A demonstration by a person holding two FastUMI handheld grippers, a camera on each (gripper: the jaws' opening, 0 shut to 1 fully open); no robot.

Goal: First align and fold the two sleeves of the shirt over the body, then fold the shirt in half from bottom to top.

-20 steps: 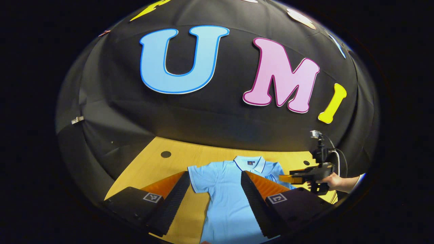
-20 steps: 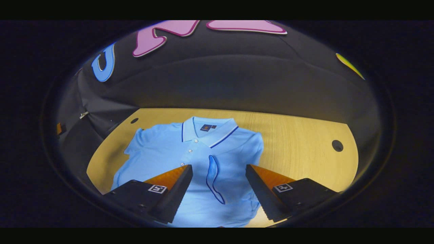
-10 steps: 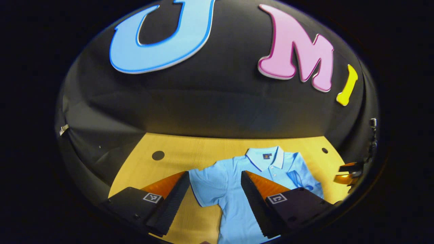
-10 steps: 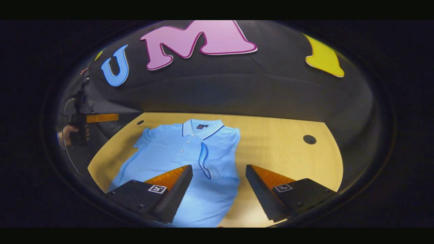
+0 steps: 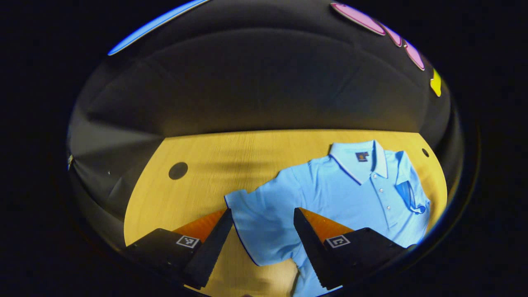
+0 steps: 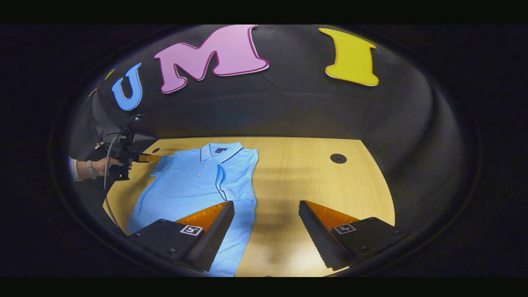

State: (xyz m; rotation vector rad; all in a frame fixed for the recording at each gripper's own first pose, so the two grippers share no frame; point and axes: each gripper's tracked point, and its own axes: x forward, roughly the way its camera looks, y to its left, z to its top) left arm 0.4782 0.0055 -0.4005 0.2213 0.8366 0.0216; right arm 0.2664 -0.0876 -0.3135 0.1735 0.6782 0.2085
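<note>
A light blue polo shirt [image 5: 342, 189] lies flat on the wooden table [image 5: 214, 156], collar toward the wall. One sleeve [image 5: 253, 214] is spread out sideways, and my left gripper [image 5: 262, 210] hovers open over it, one finger on each side. The other sleeve [image 5: 408, 196] lies folded over the body, also seen as the folded sleeve [image 6: 220, 181] in the right gripper view. My right gripper [image 6: 266, 203] stands open above bare table beside the shirt [image 6: 189, 185]. The left gripper [image 6: 144, 157] appears far off there, held by a hand [image 6: 99, 167] at the spread sleeve.
The table has round dark holes: a hole [image 5: 178, 170] left of the shirt, a hole [image 5: 425, 152] near the far right edge, and a hole [image 6: 338, 158] in the right gripper view. The black cloth wall stands close behind the table [image 6: 313, 181].
My left gripper has tilted down and closed in on the spread sleeve. My right gripper has drawn sideways off the shirt, from over the folded sleeve to bare table. Both stayed open.
</note>
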